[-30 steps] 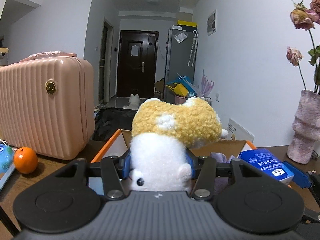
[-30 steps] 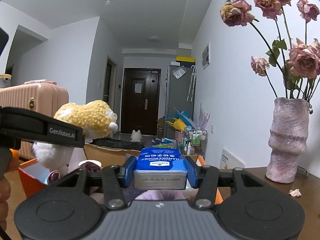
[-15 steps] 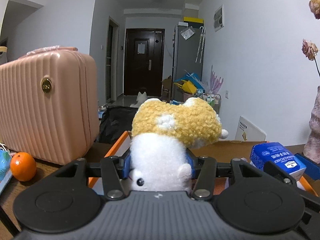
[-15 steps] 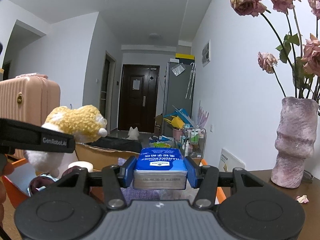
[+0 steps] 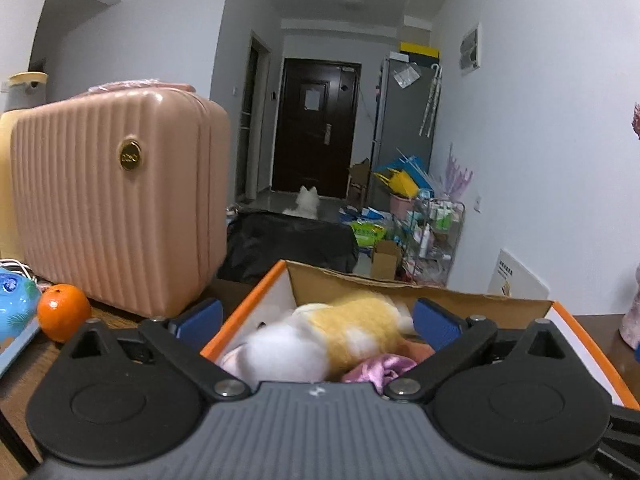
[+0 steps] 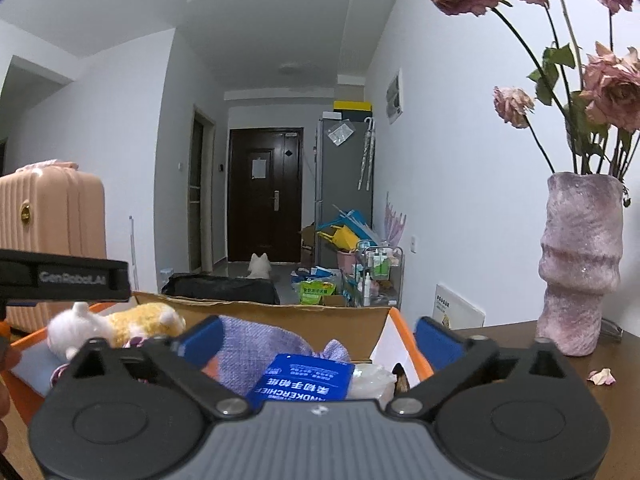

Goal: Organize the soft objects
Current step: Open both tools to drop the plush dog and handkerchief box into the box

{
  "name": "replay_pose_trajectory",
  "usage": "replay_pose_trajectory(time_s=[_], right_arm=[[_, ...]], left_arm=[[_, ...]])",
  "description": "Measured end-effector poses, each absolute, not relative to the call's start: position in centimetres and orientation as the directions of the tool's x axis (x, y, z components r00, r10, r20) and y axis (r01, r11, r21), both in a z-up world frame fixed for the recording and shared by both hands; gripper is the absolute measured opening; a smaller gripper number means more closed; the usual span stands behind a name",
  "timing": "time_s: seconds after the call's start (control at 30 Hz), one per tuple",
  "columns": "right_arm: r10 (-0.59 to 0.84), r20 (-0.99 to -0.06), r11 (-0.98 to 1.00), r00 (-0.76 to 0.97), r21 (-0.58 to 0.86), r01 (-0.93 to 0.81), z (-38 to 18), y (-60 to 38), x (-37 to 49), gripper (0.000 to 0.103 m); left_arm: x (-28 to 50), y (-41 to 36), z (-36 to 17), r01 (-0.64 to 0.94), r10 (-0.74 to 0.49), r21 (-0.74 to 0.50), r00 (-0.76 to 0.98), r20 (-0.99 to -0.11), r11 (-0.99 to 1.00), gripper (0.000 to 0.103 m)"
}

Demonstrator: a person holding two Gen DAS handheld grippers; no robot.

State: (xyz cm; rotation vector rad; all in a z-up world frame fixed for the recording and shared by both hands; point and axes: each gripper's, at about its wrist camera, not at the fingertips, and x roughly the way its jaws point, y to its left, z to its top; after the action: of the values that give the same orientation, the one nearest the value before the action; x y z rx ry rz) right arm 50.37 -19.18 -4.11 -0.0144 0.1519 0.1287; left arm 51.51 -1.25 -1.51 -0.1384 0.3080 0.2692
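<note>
Jaws opening on both my grippers (image 5: 316,318) (image 6: 318,338); "HANDKERCHIEF" tissue pack (image 6: 302,378) lies loose between my right fingers, "GenRobot.AI" bar (image 6: 72,279) at left.

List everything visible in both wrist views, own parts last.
Box: 1, orange rim, cardboard flap, on table.
Plush toy: 1, white and yellow, in box.
Tissue pack: 1, blue, in box.
Purple cloth: 1, lilac, in box.
Pink fabric: 1, shiny, beside plush.
Suitcase: 1, pink, left on table.
Orange: 1, by suitcase.
Vase: 1, mauve, right on table, dried roses.
Door: 1, dark, hallway end.
Left gripper: black, blue pads, jaws opening, clear of plush.
Right gripper: same, jaws opening, clear of pack.
</note>
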Motion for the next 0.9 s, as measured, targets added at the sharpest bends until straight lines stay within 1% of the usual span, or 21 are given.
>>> replay_pose_trajectory(time_s=[0.47,0.7,0.9], right_arm=[[0.115,-0.139,0.993,0.984,0.005,-0.116,-3.9,-19.8,49.8,0.103],[0.108,-0.143,0.994,0.984,0.015,-0.107,-3.8,-20.9,47.4,0.103],[0.113,-0.144,0.994,0.983,0.029,-0.110,-3.5,-21.9,43.9,0.103]], left_arm=[[51.1,-1.2,-1.1,-0.278,0.238,-0.089,0.920,-0.312,0.957,0.103],[48.4,-1.7,-0.9,-0.255,0.230,-0.047,0.925,-0.301,0.966,0.103],[44.5,-1.9,-0.7,-0.228,0.209,-0.027,0.929,-0.304,0.973,0.103]])
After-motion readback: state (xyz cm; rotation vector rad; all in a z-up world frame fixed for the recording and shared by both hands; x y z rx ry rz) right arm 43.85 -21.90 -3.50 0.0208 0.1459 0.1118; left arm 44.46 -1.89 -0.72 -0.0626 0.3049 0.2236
